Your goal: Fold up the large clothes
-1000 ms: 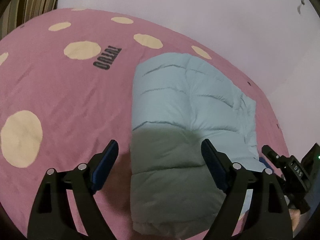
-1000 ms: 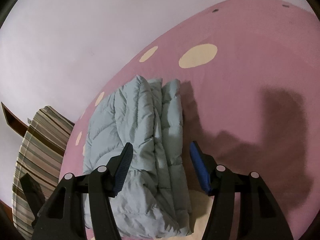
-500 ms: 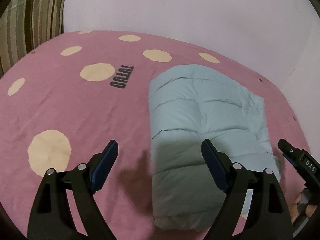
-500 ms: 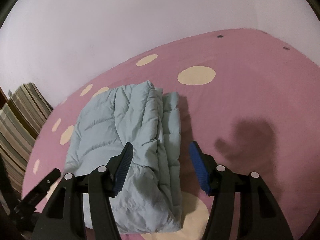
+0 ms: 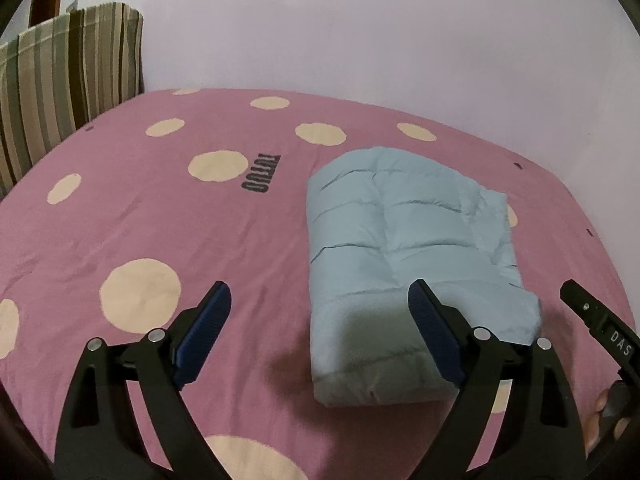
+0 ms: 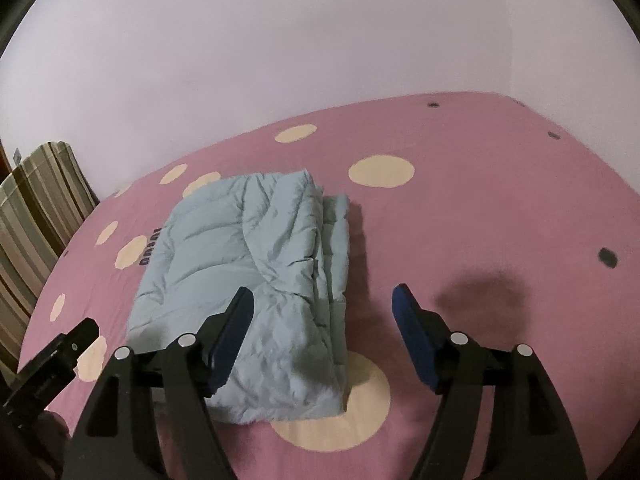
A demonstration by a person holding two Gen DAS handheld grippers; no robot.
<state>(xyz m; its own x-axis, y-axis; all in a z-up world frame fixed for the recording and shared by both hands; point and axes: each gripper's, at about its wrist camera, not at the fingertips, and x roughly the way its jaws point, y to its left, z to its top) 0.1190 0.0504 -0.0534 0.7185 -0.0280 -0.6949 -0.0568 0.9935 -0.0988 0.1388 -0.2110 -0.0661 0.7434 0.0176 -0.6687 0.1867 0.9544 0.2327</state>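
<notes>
We see the pink bedspread (image 5: 120, 220) with cream dots filling both views, and we take it as our landmark. On it, toward the wall side, lies the folded pale-blue puffer jacket (image 5: 400, 240), a compact quilted bundle. A striped cushion (image 5: 60, 92) stands at the bedspread's far left edge. Above the bedspread, our left gripper (image 5: 320, 316) and right gripper (image 6: 322, 320) both hang released, jaws spread wide, touching nothing.
</notes>
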